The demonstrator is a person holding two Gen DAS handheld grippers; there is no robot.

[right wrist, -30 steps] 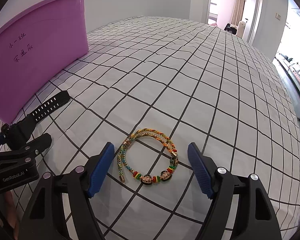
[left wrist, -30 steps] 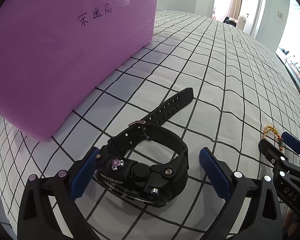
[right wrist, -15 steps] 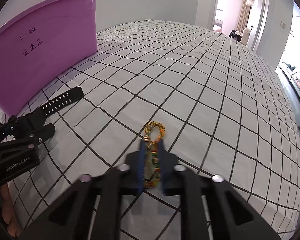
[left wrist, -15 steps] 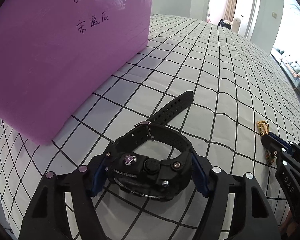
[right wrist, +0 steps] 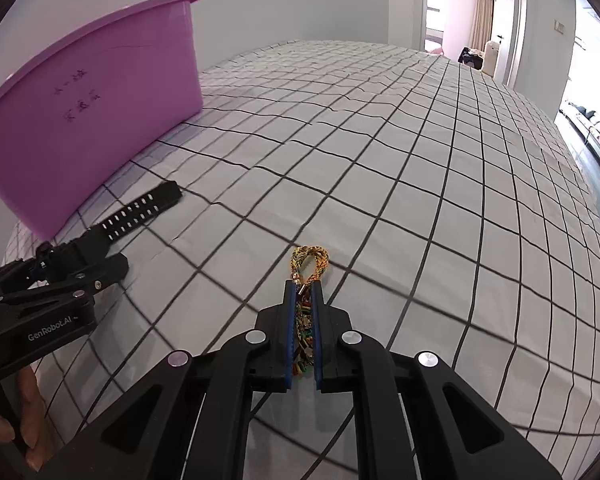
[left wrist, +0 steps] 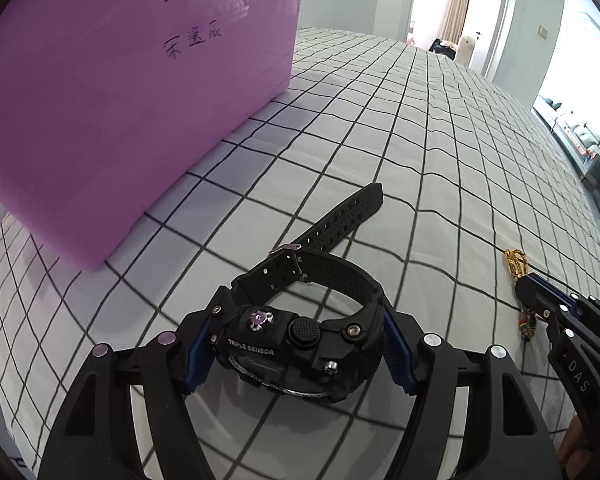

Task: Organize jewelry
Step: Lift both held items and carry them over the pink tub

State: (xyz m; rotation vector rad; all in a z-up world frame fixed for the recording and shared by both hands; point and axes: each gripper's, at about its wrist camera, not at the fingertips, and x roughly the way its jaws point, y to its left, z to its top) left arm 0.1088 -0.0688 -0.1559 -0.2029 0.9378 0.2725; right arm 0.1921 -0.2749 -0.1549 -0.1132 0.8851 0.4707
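Checked bed sheet [right wrist: 380, 160] carries a purple tub [right wrist: 100, 92] near its left edge. Left gripper [left wrist: 300, 344] jaws clamp the watch [left wrist: 300, 336] beside the tub; right gripper [right wrist: 302, 320] jaws pinch the bracelet [right wrist: 310, 258].

The watch [left wrist: 300, 340] has a matt black, rubbery case and perforated strap with small shiny metal screws. The bracelet [right wrist: 310, 260] is braided cord with gold-coloured metal ends. The purple tub [left wrist: 112, 112] is smooth, glossy plastic. The bed sheet [left wrist: 420, 160] is soft, slightly creased checked cloth.
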